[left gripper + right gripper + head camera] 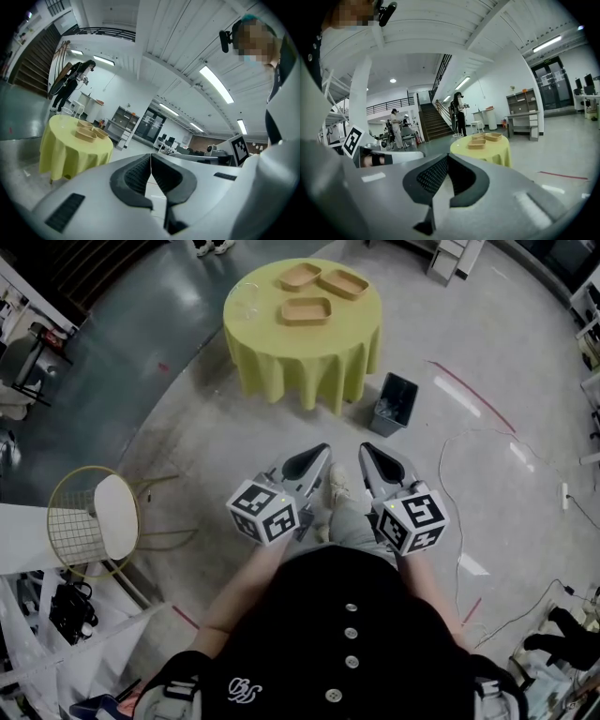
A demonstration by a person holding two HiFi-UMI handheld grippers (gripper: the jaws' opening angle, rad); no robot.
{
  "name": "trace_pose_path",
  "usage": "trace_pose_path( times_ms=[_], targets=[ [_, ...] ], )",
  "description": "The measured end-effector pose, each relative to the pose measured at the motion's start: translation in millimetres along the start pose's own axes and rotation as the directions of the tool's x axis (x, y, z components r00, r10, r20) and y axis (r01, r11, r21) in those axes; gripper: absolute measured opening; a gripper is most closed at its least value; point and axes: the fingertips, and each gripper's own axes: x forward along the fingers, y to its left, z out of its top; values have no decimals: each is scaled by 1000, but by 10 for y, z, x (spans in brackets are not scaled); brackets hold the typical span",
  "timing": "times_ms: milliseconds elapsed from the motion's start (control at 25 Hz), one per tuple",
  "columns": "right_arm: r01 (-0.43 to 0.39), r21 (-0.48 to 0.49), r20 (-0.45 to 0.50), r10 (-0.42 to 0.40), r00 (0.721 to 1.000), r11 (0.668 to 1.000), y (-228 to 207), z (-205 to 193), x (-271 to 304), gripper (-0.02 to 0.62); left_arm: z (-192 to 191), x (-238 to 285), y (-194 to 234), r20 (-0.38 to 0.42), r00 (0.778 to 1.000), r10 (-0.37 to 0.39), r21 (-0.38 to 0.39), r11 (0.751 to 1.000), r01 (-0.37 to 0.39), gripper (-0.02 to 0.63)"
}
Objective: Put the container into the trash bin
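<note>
I hold both tools out in front of me, side by side above the grey floor, pointing toward the table. My left hand-held gripper [320,452] is clenched: its two dark ribbed pads meet tip to tip with nothing between them. My right hand-held gripper [368,450] is clenched the same way and is also empty. The two are near each other without touching, and my shoe [337,486] shows on the floor between them.

Ahead stands a round table [281,352] under a yellow-green cloth that hangs in folds toward the floor. Three shallow tan containers sit on it. The nearest container [307,310] is toward the middle of the top. A second container [300,277] and a third container [343,283] lie behind it, side by side at the far edge. All three are well apart from my grippers. Something clear [246,301], too faint to name, rests on the left part of the tabletop.

The trash bin [395,404], dark with a square mouth, stands on the floor just beside the table's near right side, between the table and me. I cannot make out what is in it. A red line [473,395] runs across the floor to the right of the bin. A wire-backed chair [103,517] with a white seat stands to my left. In the right gripper view a person [460,112] stands beyond the table, near a staircase [431,123].
</note>
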Motion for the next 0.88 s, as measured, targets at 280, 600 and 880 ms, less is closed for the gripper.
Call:
trace_pose_path(
  times_ms=[280,600,880],
  targets=[
    [-51,-1,-17,51,999,999,-264,94,471,5,208,375,334,11,1000,21,2,1000,-21,14],
    [-93,17,-18,93,996,996,-816,388,1116,5,457,1003,809,5,999,51,-6,999,-51,14],
    [-113,17,-2,113,994,993,-1366,737,1644,5,760,1608,1176,8,998,63,3,998,-63,14]
  ],
)
